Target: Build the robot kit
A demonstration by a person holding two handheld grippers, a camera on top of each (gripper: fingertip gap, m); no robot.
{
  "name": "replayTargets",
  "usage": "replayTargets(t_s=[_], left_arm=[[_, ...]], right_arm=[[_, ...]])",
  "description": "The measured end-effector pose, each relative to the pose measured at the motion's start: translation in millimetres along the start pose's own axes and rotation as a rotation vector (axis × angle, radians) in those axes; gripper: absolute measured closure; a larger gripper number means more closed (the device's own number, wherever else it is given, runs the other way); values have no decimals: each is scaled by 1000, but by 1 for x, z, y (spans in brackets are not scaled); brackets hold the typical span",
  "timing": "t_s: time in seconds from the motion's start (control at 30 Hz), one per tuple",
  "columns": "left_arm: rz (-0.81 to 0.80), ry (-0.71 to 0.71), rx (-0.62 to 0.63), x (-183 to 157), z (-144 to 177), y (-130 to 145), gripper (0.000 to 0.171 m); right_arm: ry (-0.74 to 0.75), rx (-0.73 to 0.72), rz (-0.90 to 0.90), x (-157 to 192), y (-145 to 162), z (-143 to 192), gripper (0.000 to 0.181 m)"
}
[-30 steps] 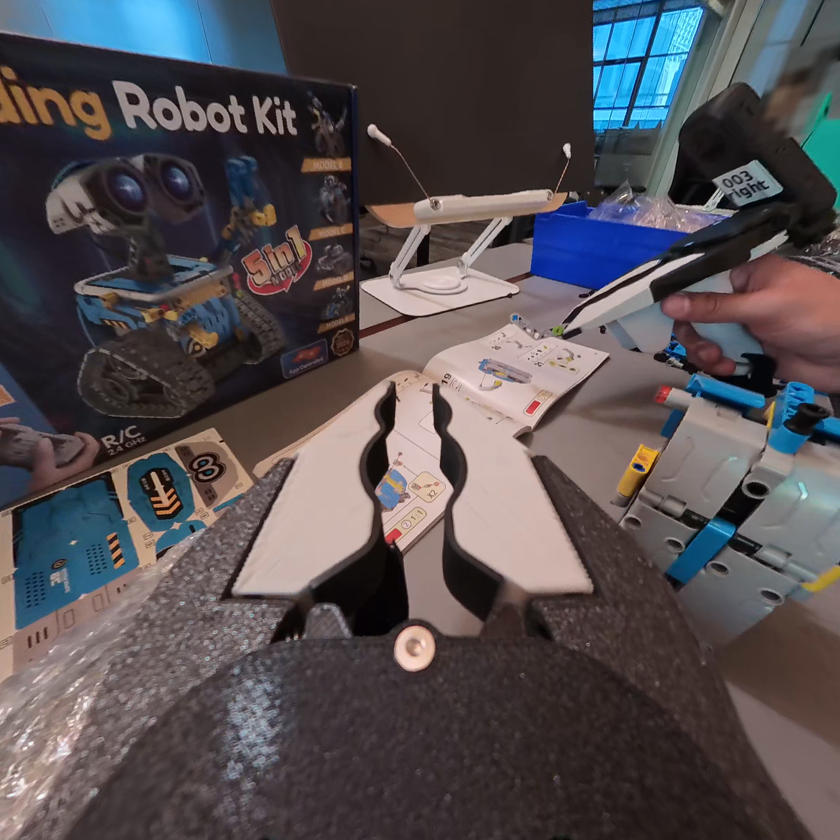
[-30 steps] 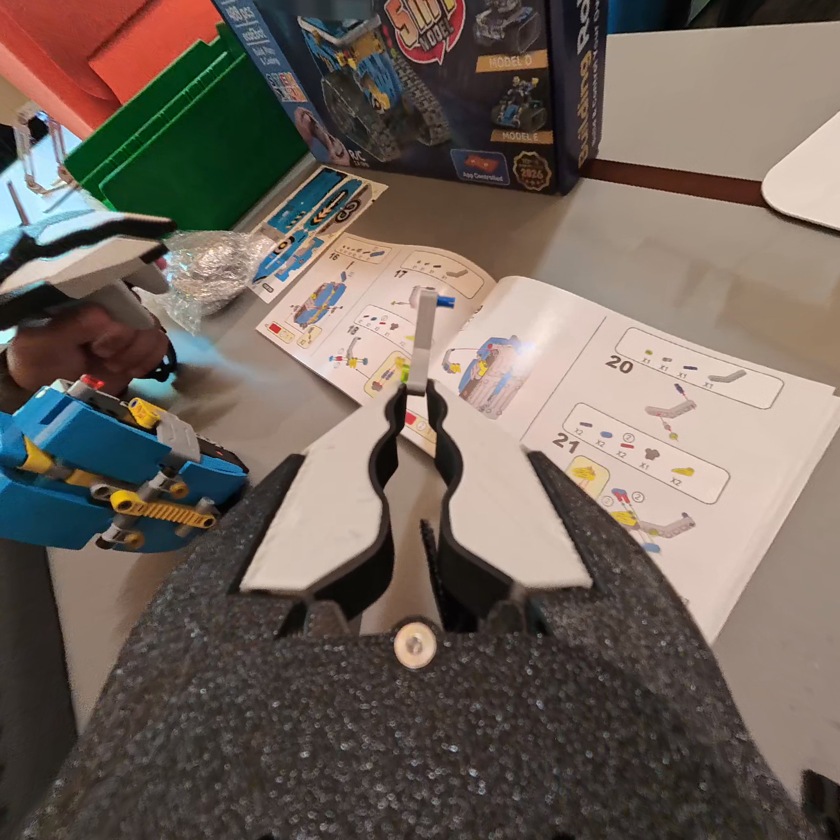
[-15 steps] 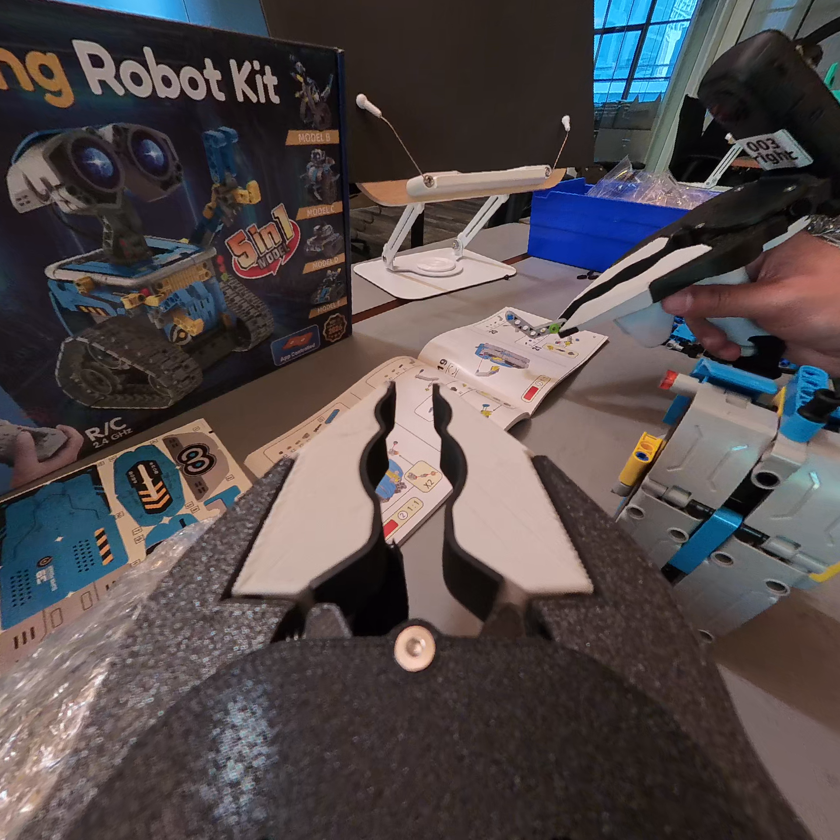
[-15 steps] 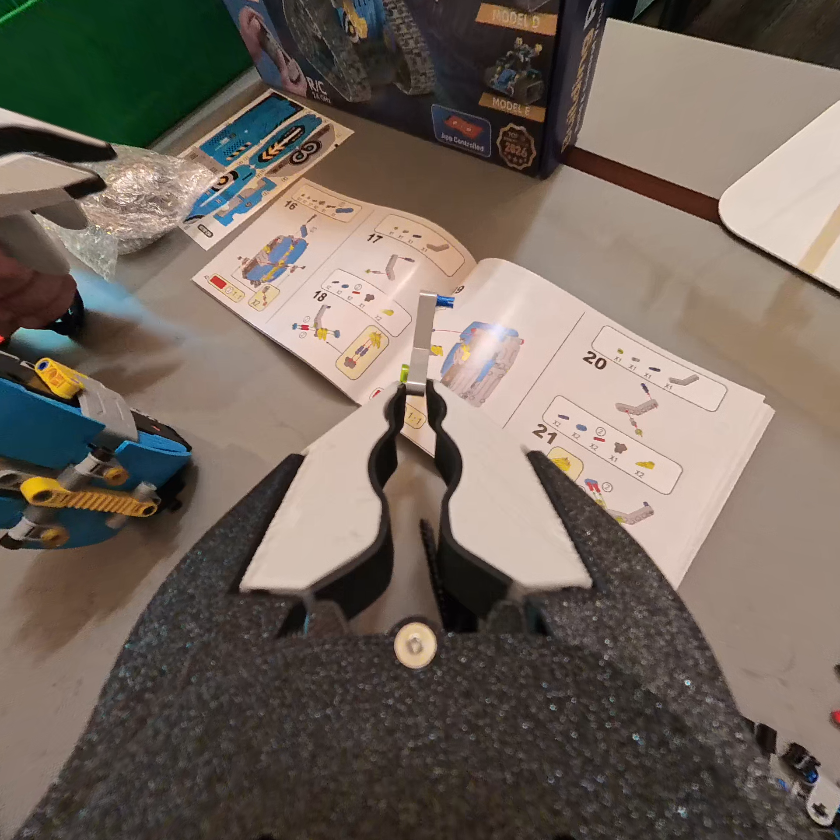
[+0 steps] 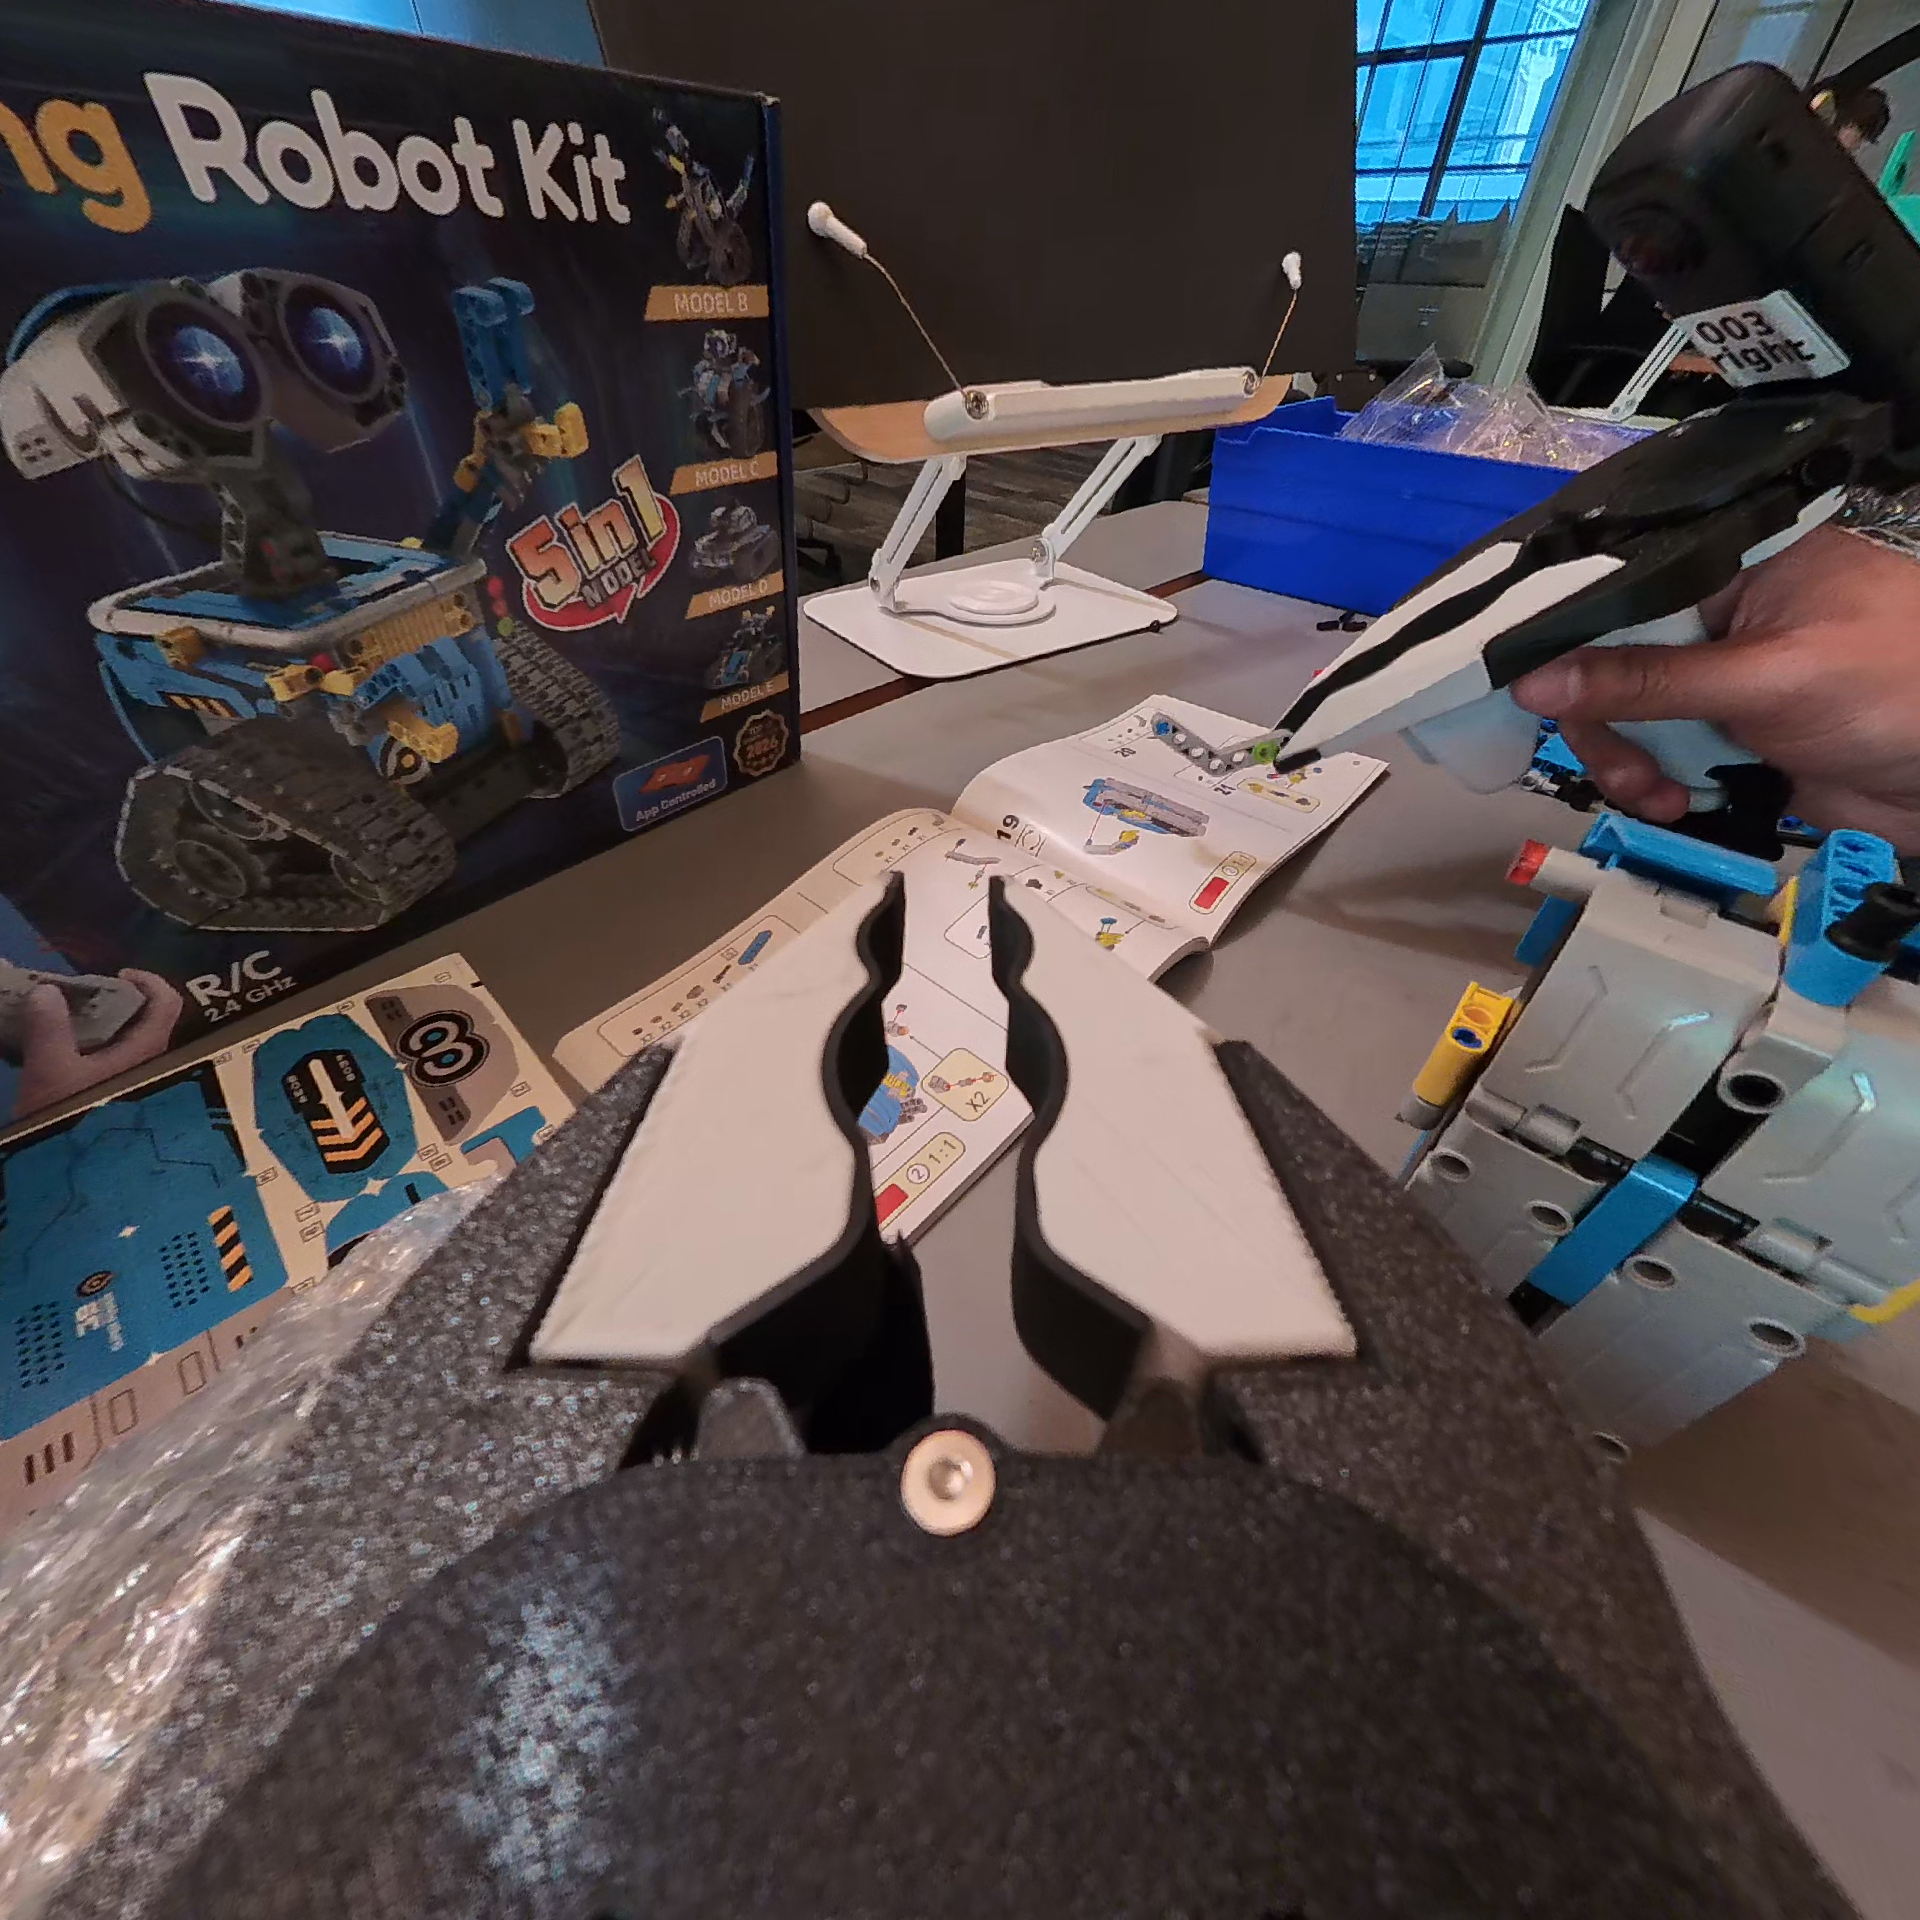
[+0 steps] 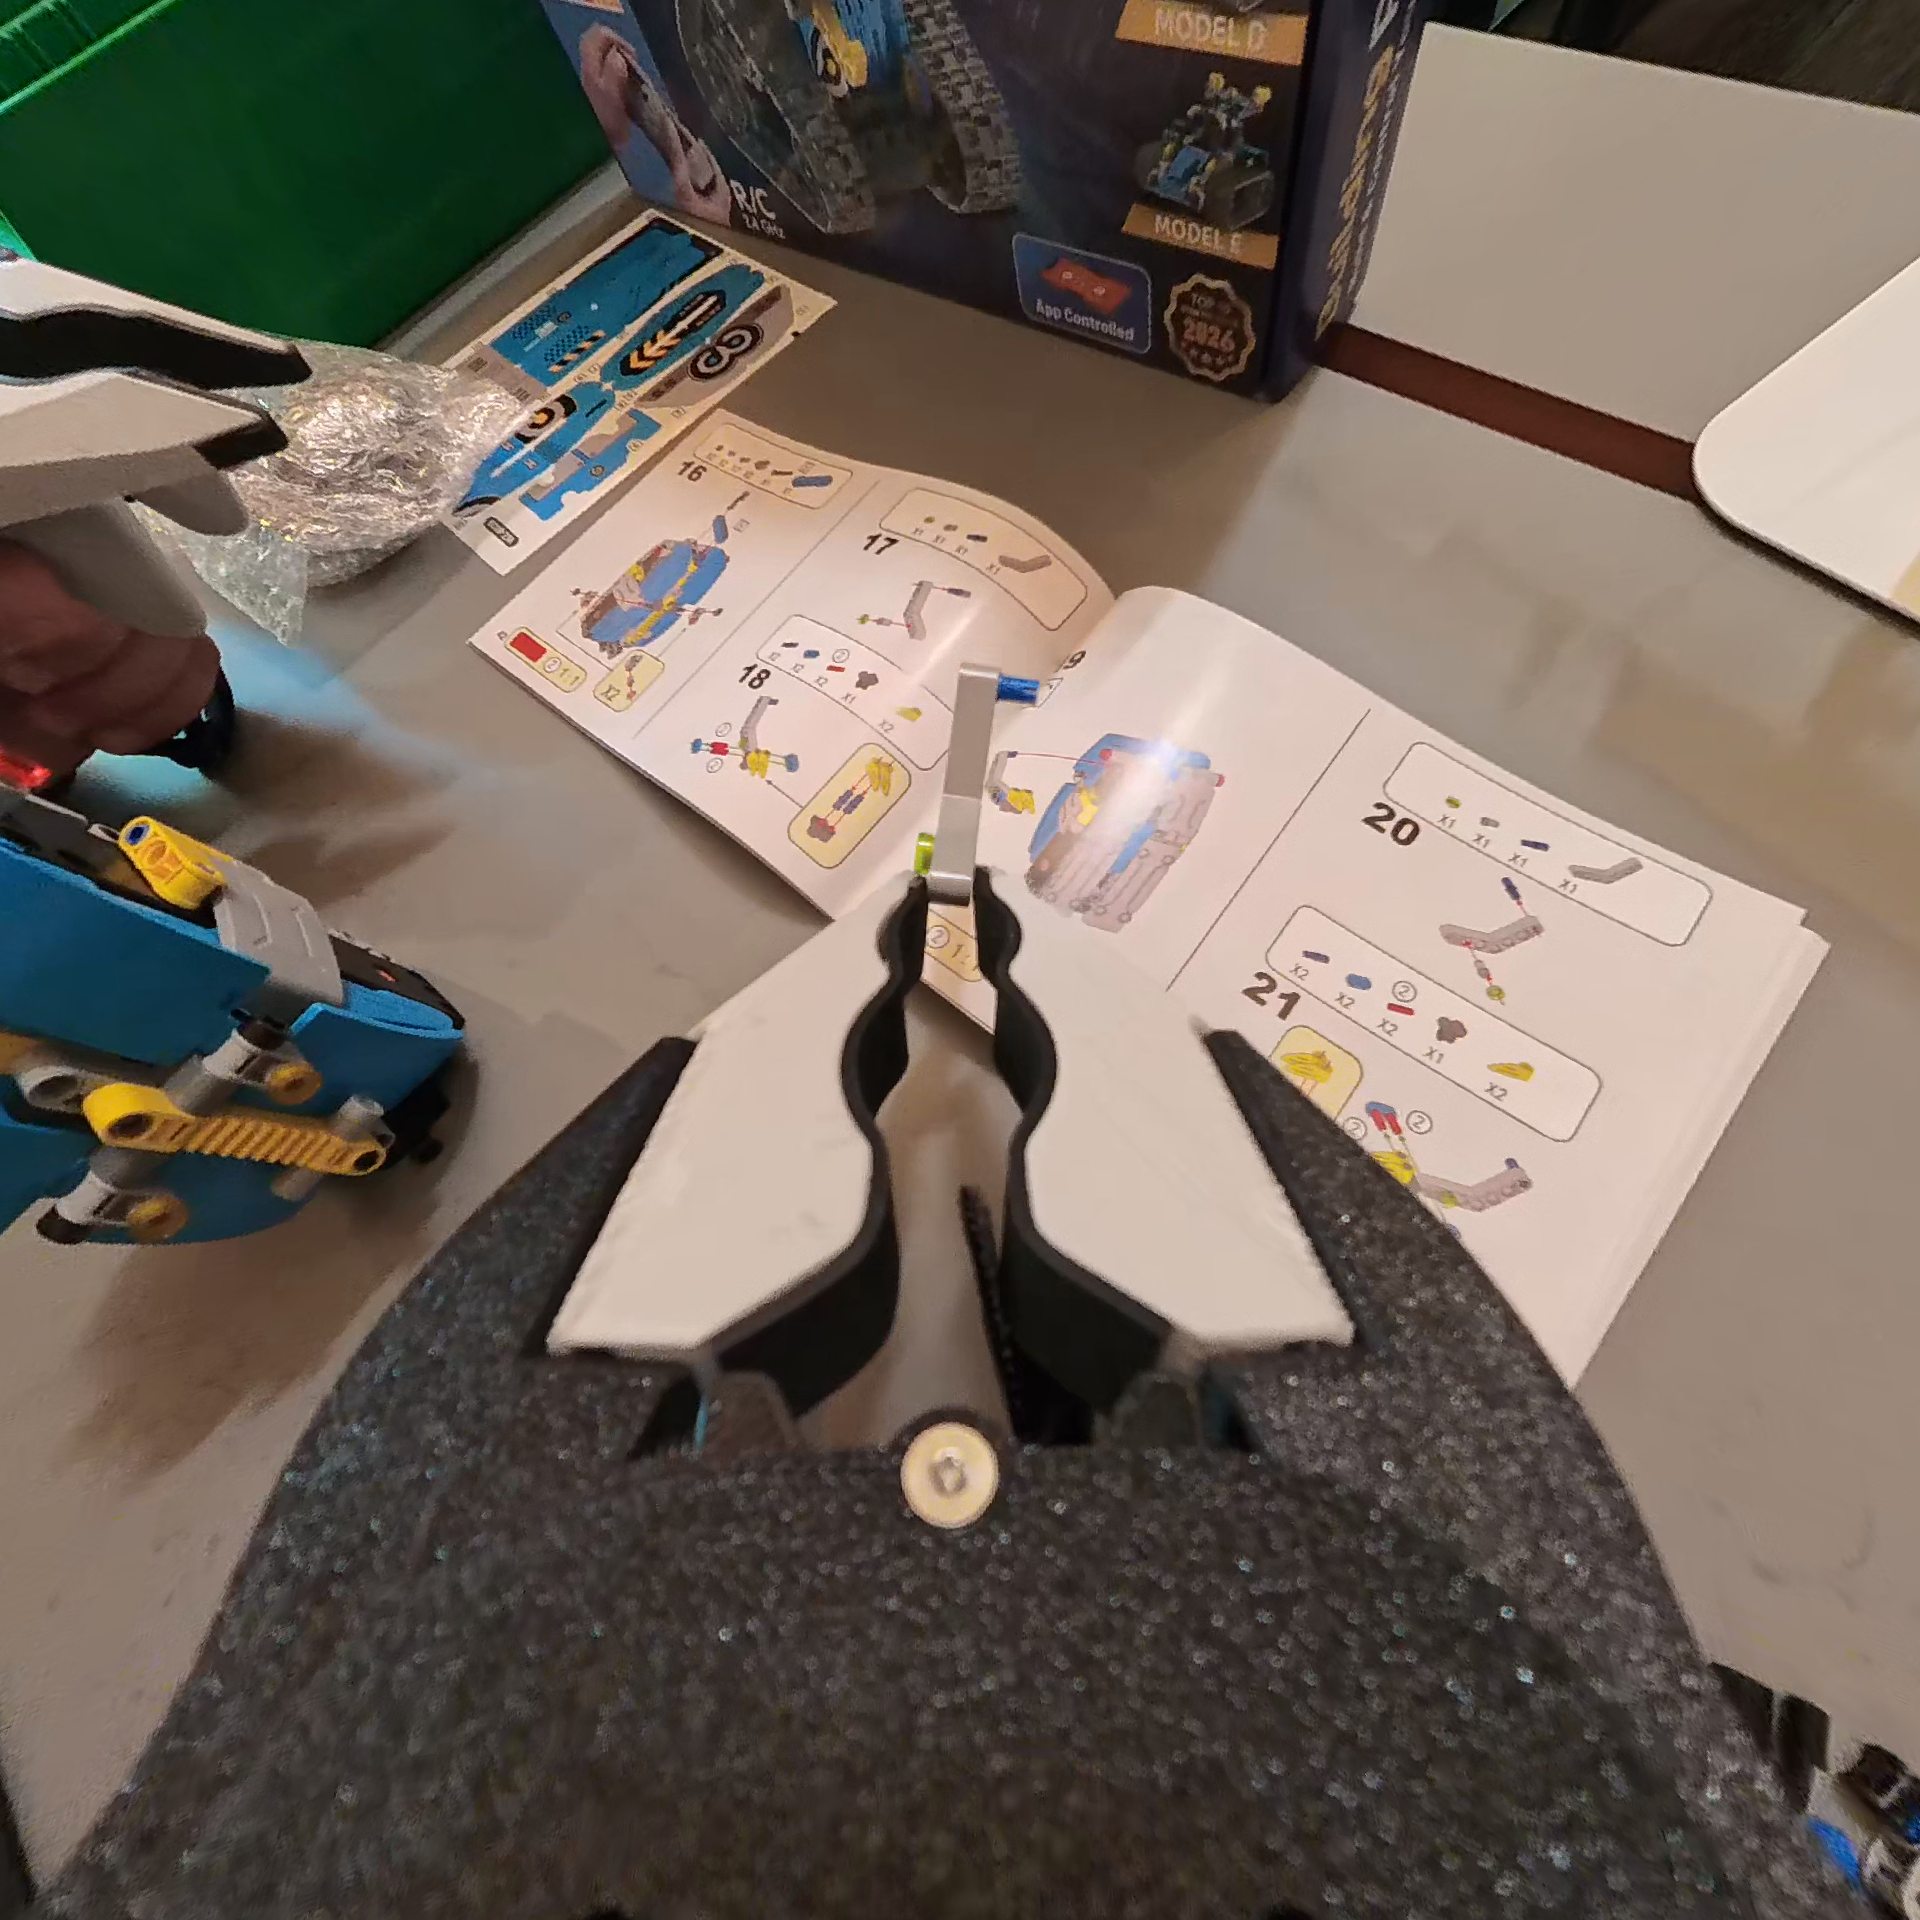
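Left gripper (image 5: 940, 899), seen in the left wrist view, holds nothing; its 2 fingers stand a little apart with a narrow gap between the tips, over the near page of an open instruction booklet (image 5: 1049, 883) lying on a grey table (image 5: 1320, 997). At 10 o'clock a dark blue toy box (image 5: 395, 499) stands upright, and at 9 o'clock a blue sticker sheet (image 5: 239, 1153) lies flat just in front of it. Crinkled clear plastic wrap (image 5: 114, 1558) sits at 8 o'clock, touching the gripper body. At 3 o'clock stands a partly built grey and blue block model (image 5: 1683, 1132). At 2 o'clock the right gripper (image 5: 1288, 753), held by a hand (image 5: 1808, 686), pinches a grey bent beam (image 5: 1205, 746) above the far page of the booklet. A white folding stand (image 5: 1018, 520) and a blue bin (image 5: 1371, 499) sit at 1 o'clock, farther back.

Moving to the right wrist view, the right gripper (image 6: 948, 883) is clamped on the lower end of the grey bent beam (image 6: 966, 769), which points toward 12 o'clock with a blue pin at its far end and a green pin by the fingertips. Under it lies the instruction booklet (image 6: 1299, 790). The block model (image 6: 177, 1029) lies at 9 o'clock, well apart from the fingers. The left gripper (image 6: 265, 405) enters at 10 o'clock beside the plastic wrap (image 6: 364, 457); the sticker sheet (image 6: 623, 364) is at 11 o'clock, and the toy box (image 6: 1039, 156) at 12 o'clock.
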State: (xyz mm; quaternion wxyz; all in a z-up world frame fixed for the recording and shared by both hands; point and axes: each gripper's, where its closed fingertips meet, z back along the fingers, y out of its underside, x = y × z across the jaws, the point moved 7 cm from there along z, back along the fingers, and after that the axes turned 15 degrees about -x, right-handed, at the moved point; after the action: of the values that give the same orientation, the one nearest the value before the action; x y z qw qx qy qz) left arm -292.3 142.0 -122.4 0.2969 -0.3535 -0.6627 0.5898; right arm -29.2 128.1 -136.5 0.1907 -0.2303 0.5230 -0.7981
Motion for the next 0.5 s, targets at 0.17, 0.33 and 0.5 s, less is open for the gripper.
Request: replayTargets(t_s=[0.17,0.33,0.5], left_arm=[[0,1,3,0,0,0,156],[1,2,4,0,0,1,156],[2,4,7,0,-1,1,156]], right_arm=[[4,9,8,0,1,-1,173],[-1,12,6,1,2,-1,173],[-4,18,5,1,3,-2,173]])
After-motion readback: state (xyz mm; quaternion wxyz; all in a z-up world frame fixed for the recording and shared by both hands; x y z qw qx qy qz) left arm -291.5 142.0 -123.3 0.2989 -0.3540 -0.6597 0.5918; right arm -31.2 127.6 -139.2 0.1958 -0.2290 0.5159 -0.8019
